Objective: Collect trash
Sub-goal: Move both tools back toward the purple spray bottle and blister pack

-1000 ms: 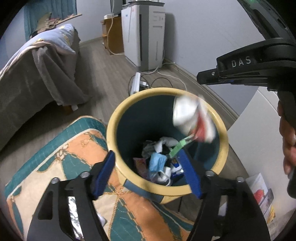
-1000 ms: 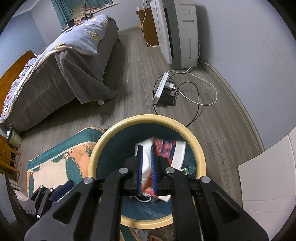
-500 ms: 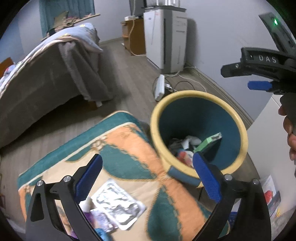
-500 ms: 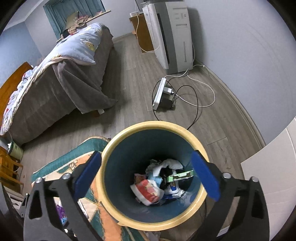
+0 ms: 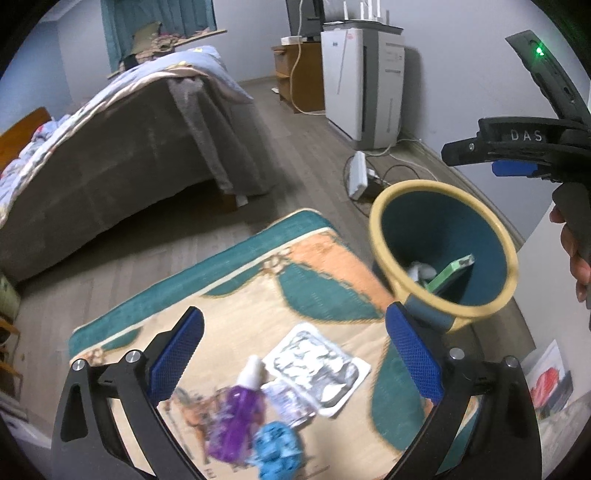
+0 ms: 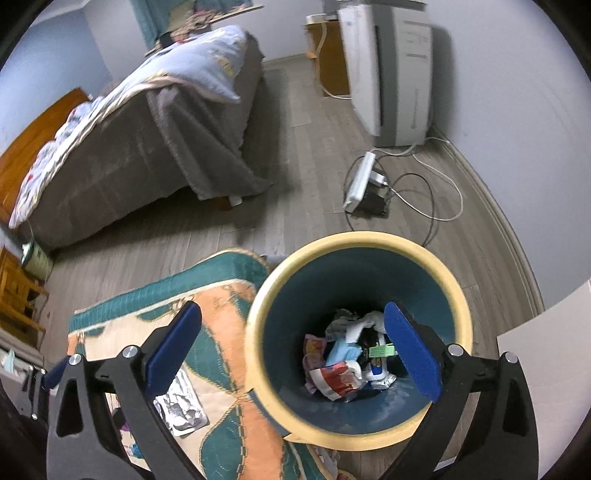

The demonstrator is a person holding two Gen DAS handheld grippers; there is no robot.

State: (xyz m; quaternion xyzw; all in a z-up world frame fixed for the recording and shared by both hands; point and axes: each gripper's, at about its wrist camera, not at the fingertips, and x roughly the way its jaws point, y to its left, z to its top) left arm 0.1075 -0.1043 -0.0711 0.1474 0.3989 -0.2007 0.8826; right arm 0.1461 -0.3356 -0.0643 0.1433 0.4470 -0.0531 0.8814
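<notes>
Left gripper (image 5: pixel 293 356) hangs spread wide and holding nothing, right over the rug (image 5: pixel 258 295), a teal, orange and cream patterned piece on the wood floor (image 5: pixel 303 147). Between its blue pads lies the loose trash: a purple wrapper (image 5: pixel 236 424), a blue crumpled scrap (image 5: pixel 275 450), and a flat silver foil packet (image 5: pixel 317 369) just beyond them. Over on the other side, the right gripper (image 6: pixel 291 349) is also released, empty, poised above the trash bin (image 6: pixel 258 321), a yellow-rimmed, teal-lined bin standing at the rug's edge. Down inside it sit a red-and-white crumpled wrapper (image 6: pixel 332 380), a blue face mask (image 6: pixel 343 350) and a green strip (image 6: pixel 382 349), all piled at the bottom. Past the bin, a white power strip (image 6: pixel 360 181) trails cables (image 6: pixel 436 199) across the floor toward a white air purifier (image 6: pixel 391 74) by the wall. Further back, the bed (image 6: pixel 147 129) with a grey cover and pale blue quilt, and teal curtains (image 5: pixel 159 29) at the far wall.
</notes>
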